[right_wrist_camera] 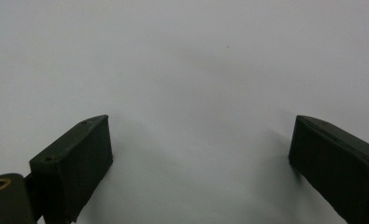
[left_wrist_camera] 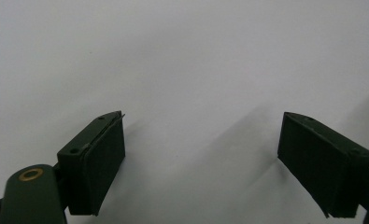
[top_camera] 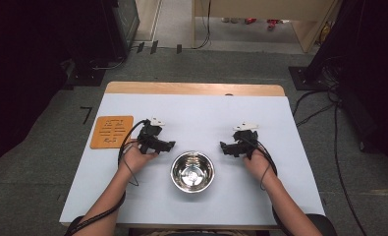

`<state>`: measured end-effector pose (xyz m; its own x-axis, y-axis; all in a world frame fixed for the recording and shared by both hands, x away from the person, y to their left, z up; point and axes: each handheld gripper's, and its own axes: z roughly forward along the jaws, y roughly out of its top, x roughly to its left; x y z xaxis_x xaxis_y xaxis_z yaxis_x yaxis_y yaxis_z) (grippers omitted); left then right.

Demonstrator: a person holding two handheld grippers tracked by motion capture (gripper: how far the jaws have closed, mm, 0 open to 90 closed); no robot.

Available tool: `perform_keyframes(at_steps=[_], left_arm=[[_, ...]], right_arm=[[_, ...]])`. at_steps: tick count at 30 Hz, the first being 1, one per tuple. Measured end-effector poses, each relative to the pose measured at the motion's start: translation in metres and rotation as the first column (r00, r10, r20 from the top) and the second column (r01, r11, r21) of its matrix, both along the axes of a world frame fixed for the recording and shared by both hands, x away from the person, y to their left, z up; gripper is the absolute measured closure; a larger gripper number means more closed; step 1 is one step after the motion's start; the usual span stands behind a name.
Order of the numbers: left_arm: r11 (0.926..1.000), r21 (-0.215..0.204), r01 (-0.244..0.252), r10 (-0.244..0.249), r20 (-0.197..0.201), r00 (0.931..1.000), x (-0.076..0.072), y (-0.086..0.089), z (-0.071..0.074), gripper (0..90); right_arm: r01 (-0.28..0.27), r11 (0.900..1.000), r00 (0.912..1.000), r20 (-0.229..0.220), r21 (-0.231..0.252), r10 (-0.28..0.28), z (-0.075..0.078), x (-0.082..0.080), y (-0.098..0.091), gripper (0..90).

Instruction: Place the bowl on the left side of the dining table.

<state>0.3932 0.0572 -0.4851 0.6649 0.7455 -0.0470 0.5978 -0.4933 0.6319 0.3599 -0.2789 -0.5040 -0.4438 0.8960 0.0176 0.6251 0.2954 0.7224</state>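
Observation:
A shiny steel bowl [top_camera: 192,171] sits on the pale table sheet [top_camera: 201,113], near the front middle, and looks empty. My left gripper [top_camera: 169,145] rests on the sheet just left of the bowl, pointing toward it. In the left gripper view its jaws stand wide apart over bare sheet, left gripper [left_wrist_camera: 203,140] open with nothing between the pads. My right gripper [top_camera: 224,146] lies to the right of the bowl, also pointing inward. Its own view shows the right gripper [right_wrist_camera: 201,144] open over plain sheet.
An orange square board [top_camera: 111,131] with cut-out slots lies at the sheet's left edge. A wooden strip [top_camera: 194,89] borders the table's far side. Cables [top_camera: 324,110] trail on the floor to the right, and dark equipment stands at both sides.

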Motion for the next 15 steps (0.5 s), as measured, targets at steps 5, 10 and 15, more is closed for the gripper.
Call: perform_keyframes(at_steps=[5, 10, 15], left_arm=[[1.0000, -0.005, -0.001, 0.000, -0.025, 0.9997, 0.0010, -0.0004, 0.0028, 16.0], [0.9999, -0.006, 0.013, -0.014, -0.025, 0.9996, -0.0003, -0.0012, 0.0073, 16.0], [0.9993, -0.003, 0.036, -0.036, -0.047, 0.9982, -0.0020, 0.0000, 0.0098, 16.0]], right_arm=[[-0.001, 1.0000, 1.0000, 0.000, 0.000, 0.001, 0.0000, 0.0001, 0.0000, 5.8], [0.000, 1.0000, 1.0000, 0.000, 0.000, 0.000, 0.0000, 0.0000, 0.0000, 5.7], [0.000, 1.0000, 1.0000, -0.002, 0.000, 0.000, 0.0001, 0.0000, -0.0001, 5.8]])
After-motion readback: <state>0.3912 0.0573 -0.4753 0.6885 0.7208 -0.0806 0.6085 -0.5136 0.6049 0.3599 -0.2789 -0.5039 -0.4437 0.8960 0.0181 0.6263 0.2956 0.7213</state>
